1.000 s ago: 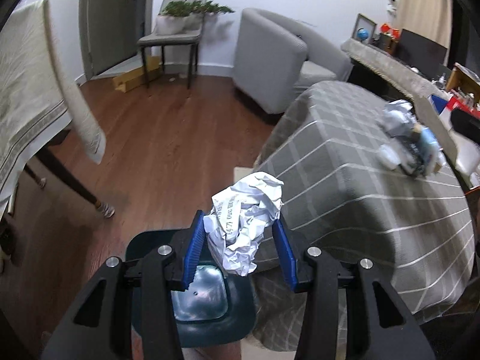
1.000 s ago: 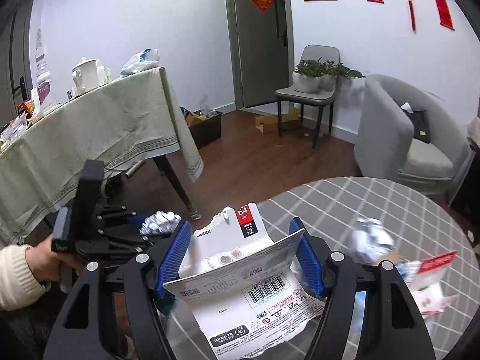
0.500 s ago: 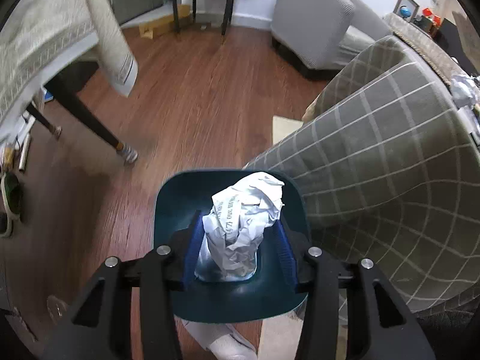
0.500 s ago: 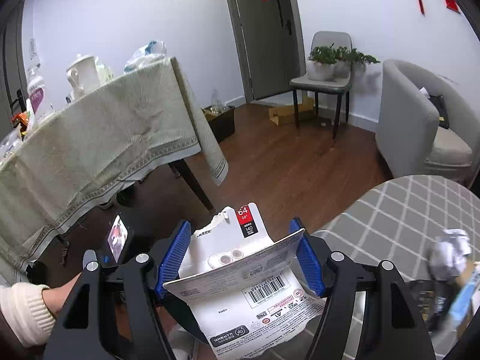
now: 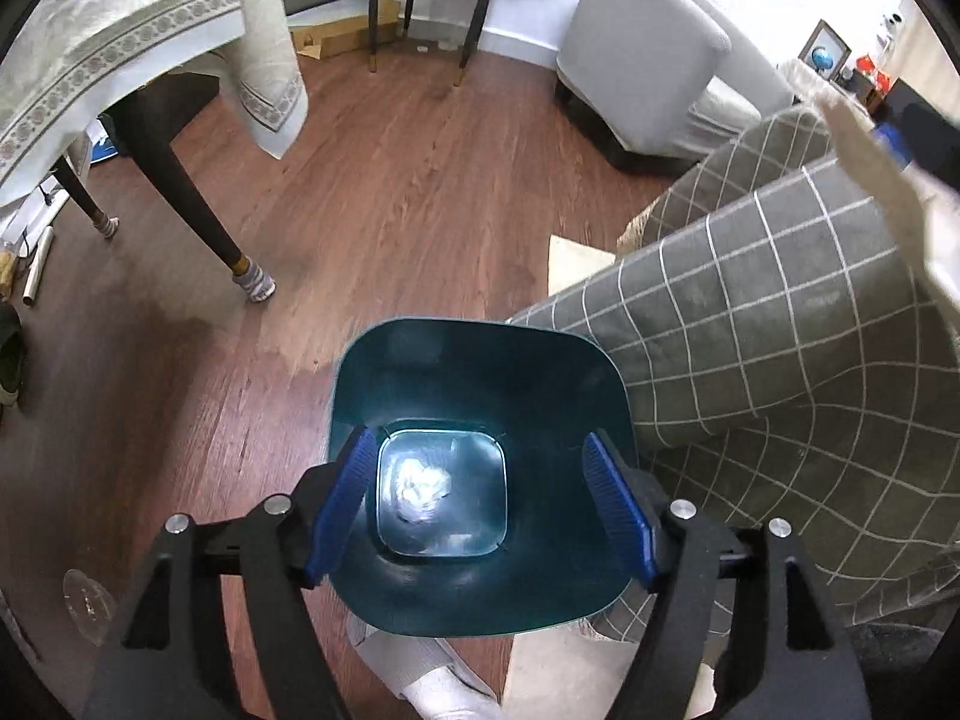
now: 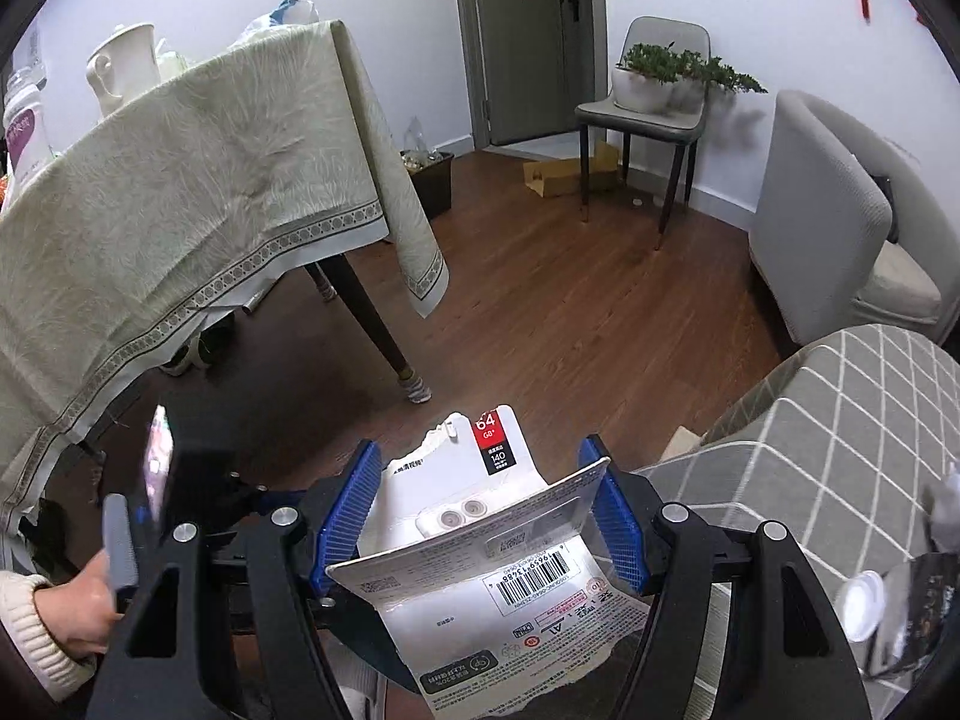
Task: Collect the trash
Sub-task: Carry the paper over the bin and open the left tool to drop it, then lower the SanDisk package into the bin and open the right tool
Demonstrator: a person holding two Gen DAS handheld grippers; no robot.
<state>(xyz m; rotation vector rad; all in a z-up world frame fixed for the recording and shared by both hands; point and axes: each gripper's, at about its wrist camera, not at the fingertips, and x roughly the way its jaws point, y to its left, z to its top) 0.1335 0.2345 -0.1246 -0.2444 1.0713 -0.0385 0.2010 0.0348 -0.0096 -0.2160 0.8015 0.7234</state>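
Wood floor (image 5: 390,192) all round, with a cream-clothed counter (image 6: 180,192) on the left of the room, a grey chair (image 6: 648,114) with a plant by the door, and a grey armchair (image 5: 648,78) off to the right. Near side on the right there's a counter under a grey checked cloth (image 5: 780,360).

Left tongs (image 5: 480,510) are pointing steeply down over a teal bin (image 5: 480,372) that stands on the floor right against the hanging checked cloth. Their jaws are opening, nothing between the blue pads, and the crumpled paper ball (image 5: 423,489) is lying on the bottom of the bin, straight below the gap, a bit toward the left pad. Looks blurry down there.

In the right wrist view the person's left hand (image 6: 84,600) with a cream cuff shows at the lower left, gripping the other tool's handle. Right tongs (image 6: 489,516) are clamped on a torn white card package (image 6: 498,570), barcode and a red "64 GB" label visible. It sits across both pads and sticks out forward and back. More litter (image 6: 900,600) lies on the checked cloth at the far right edge, too blurred to name.
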